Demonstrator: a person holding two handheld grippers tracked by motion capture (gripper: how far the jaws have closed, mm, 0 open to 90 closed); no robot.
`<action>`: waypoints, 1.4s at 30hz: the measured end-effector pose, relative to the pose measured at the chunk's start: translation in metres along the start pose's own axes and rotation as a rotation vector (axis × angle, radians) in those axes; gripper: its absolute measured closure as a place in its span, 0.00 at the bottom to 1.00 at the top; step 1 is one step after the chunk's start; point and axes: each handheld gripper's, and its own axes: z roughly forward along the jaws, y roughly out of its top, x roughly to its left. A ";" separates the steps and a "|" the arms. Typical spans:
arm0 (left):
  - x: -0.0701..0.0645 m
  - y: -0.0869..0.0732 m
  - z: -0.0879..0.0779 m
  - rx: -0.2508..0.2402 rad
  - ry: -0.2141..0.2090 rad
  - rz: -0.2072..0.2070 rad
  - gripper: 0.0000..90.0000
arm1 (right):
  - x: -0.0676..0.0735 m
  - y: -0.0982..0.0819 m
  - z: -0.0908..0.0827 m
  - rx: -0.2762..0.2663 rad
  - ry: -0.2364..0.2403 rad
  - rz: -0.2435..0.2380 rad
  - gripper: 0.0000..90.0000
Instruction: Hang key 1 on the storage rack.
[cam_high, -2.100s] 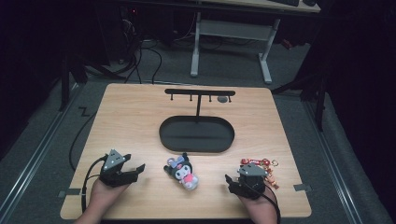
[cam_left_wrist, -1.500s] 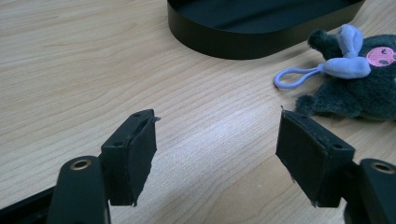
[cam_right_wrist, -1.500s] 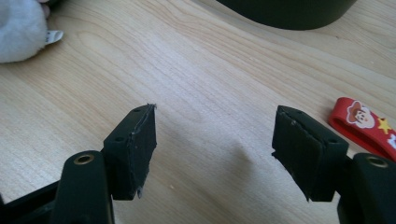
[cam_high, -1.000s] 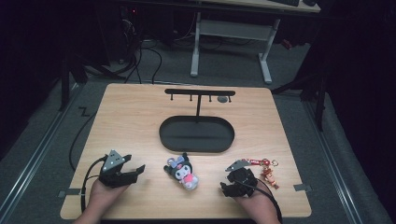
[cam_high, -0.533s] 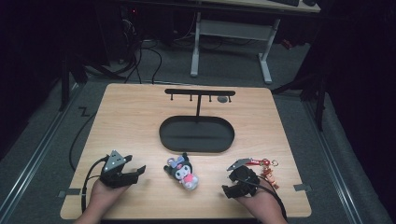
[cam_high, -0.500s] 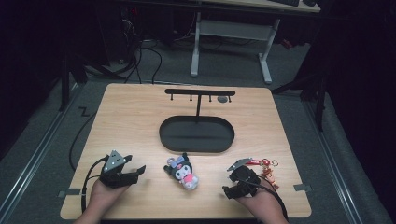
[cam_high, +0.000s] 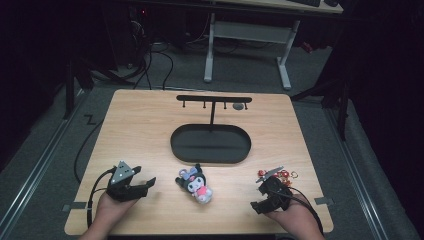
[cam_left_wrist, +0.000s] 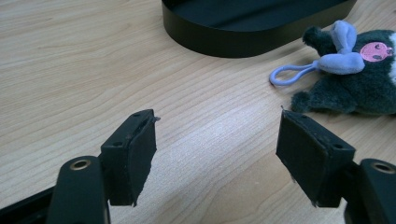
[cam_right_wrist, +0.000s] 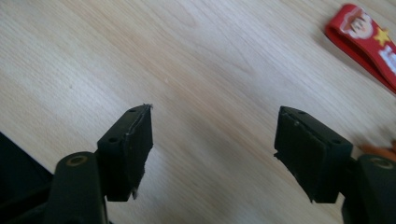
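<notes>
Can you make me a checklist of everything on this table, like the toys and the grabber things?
Surface: wooden table, bare in most places.
Job's things: dark plush toy with a purple loop lying flat; red keychain beside the right gripper.
Clutter: black stand with hooks on an oval base.
Grippers: left gripper open and empty; right gripper open and empty, jaws just closing slightly.
Cables: one trails from each gripper.
Surroundings: dark floor, desk legs behind.
</notes>
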 end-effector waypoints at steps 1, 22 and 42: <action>0.000 0.000 0.000 -0.003 -0.001 -0.002 0.32 | -0.001 -0.001 -0.002 0.006 -0.005 0.009 0.32; -0.004 -0.001 0.004 0.020 -0.014 0.018 0.32 | -0.056 -0.041 -0.025 0.056 -0.066 0.127 0.40; -0.002 -0.002 0.003 0.023 -0.021 0.021 0.32 | -0.080 -0.022 0.000 0.114 -0.112 0.171 0.53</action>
